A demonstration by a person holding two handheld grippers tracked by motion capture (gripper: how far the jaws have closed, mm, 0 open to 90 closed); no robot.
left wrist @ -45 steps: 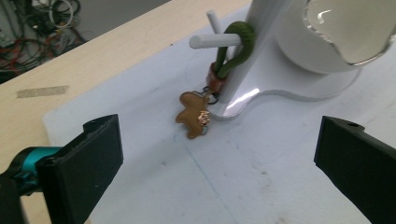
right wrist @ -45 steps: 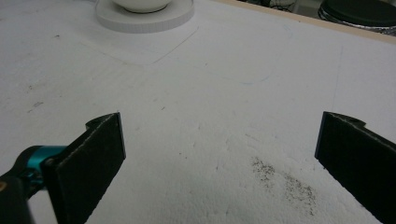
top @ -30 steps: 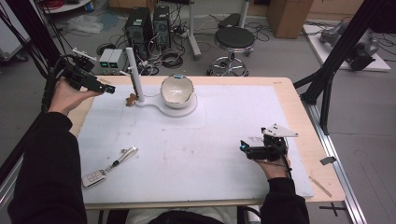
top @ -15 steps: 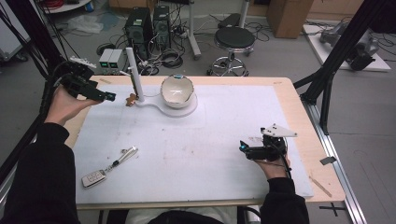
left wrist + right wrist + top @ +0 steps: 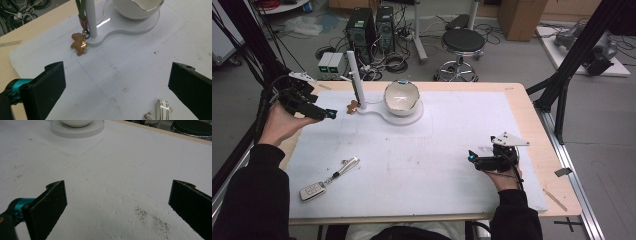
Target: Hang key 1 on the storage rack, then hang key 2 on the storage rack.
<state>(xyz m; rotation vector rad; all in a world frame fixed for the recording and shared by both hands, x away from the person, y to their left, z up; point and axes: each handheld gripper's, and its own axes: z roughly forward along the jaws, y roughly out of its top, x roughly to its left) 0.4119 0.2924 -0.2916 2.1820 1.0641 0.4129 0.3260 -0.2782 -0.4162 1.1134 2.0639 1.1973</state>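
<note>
Both grippers gaping, empty: left gripper [image 5: 330,114] far left near gingerbread charm [image 5: 79,44]; right gripper [image 5: 471,156] near right.

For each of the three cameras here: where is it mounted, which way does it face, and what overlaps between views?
High view: above the person's side, looking forward and down on the table; both forearms, left gripper and right gripper show.
Left gripper view: on the left gripper, facing the bear charm by the white post; its open jaws show.
Right gripper view: on the right gripper, low over the mat; its open jaws show.
Shared: the white bowl.
</note>
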